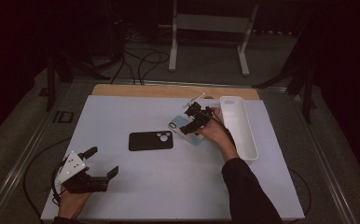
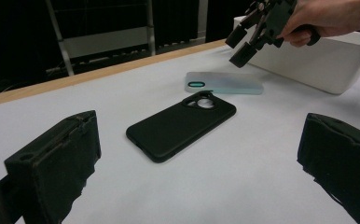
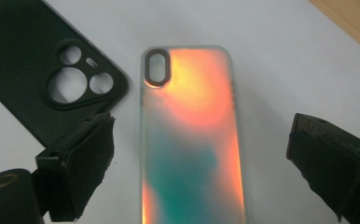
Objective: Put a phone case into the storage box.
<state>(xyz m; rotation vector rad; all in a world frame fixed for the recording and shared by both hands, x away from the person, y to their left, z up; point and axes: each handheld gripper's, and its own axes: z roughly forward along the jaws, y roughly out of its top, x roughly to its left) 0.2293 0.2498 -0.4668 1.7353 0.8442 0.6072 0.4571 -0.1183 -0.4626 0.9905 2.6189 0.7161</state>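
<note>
A black phone case lies flat at the middle of the white table, camera cut-outs toward the right. Just right of it lies an iridescent phone case, orange and teal in the right gripper view. My right gripper hovers over this case, open, its jaws standing either side of it without touching. My left gripper rests near the front left corner, open and empty, pointing at the black case. In the left gripper view the iridescent case lies beyond the black one, under the right gripper.
A long white tray stands along the table's right side, close behind the right hand. A wooden strip borders the far edge. Cables and a metal stand's legs are on the floor beyond.
</note>
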